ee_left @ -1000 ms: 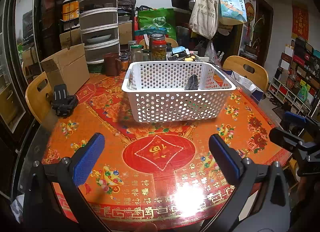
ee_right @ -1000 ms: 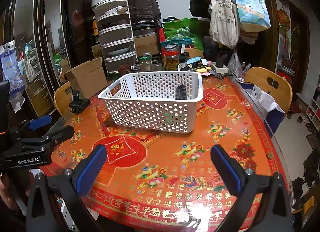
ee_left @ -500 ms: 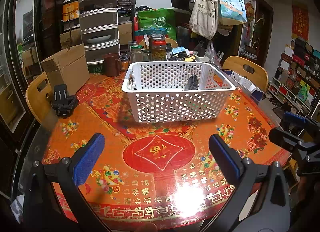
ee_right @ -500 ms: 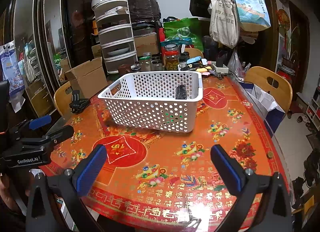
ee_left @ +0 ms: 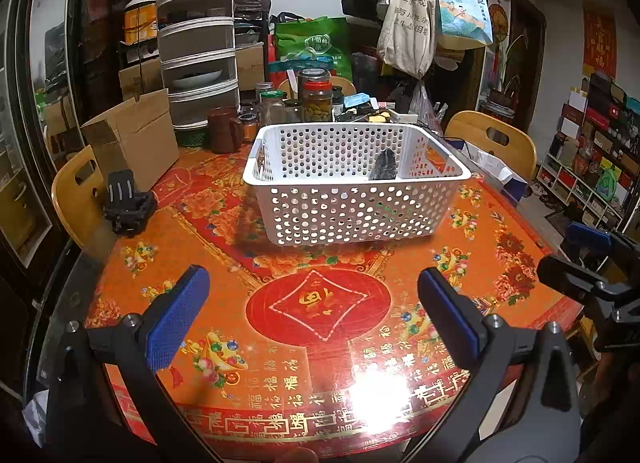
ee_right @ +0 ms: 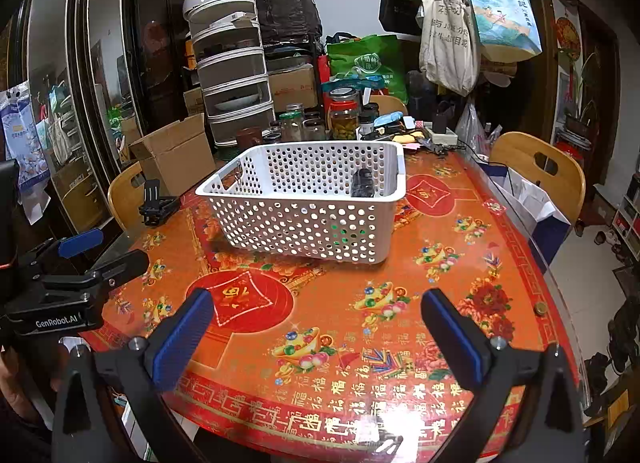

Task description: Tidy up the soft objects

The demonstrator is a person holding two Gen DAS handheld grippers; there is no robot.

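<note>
Ahead: basket (ee_left: 352,199) beyond both tools (ee_left: 312,303) (ee_right: 316,323), apart; jaws spread.

White perforated basket (ee_left: 356,183) sits mid-bench (ee_left: 320,303) holding a dark object (ee_left: 384,165) by its right wall; left tongs (ee_left: 312,299) spread wide, empty, near side of basket; cardboard box (ee_left: 132,139) to basket's left.

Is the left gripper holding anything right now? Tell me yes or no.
No: in the left wrist view the left gripper stands wide open above the table, nothing between its blue pads, short of the white basket.
</note>
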